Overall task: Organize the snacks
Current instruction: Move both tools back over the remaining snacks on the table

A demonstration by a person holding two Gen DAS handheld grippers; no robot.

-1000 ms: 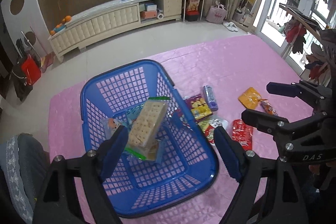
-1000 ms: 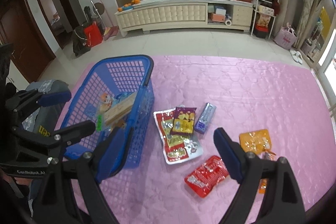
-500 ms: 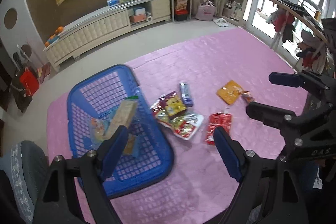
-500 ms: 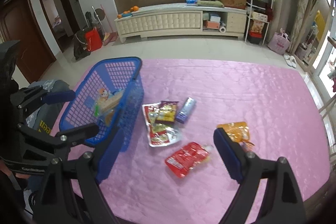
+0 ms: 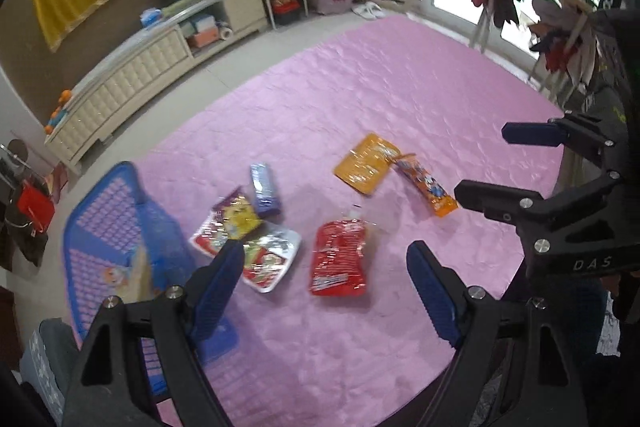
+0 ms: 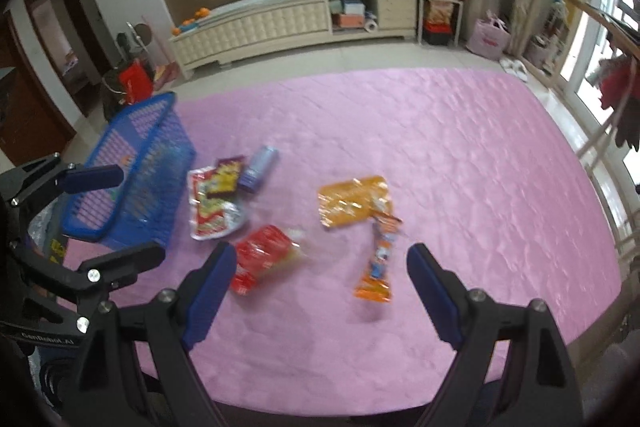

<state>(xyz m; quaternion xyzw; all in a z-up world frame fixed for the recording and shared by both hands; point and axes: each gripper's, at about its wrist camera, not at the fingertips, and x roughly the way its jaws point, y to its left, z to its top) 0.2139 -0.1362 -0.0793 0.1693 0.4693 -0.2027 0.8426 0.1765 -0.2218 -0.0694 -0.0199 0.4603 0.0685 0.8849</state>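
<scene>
A blue plastic basket (image 5: 108, 227) (image 6: 132, 163) with a cracker pack (image 5: 138, 275) inside stands at the table's left. Loose snacks lie on the pink cloth: a red pouch (image 5: 340, 259) (image 6: 260, 259), a white-and-red pack (image 5: 264, 259) (image 6: 214, 215) with a purple-yellow bag (image 5: 238, 213) on it, a blue bar (image 5: 264, 189) (image 6: 258, 169), an orange pouch (image 5: 366, 163) (image 6: 352, 201) and an orange stick pack (image 5: 426, 189) (image 6: 380, 259). My left gripper (image 5: 324, 285) is open above the red pouch. My right gripper (image 6: 320, 285) is open, between red pouch and stick pack.
The pink cloth (image 6: 440, 147) covers the whole table; its front edge is close to me. A grey chair back (image 5: 44, 355) stands left of the basket. A clothes rack (image 5: 540, 7) stands off the table's right side.
Both grippers have pulled back and swung right, away from the basket toward the loose snacks. The cracker pack stays in the basket. Both grippers remain open.
</scene>
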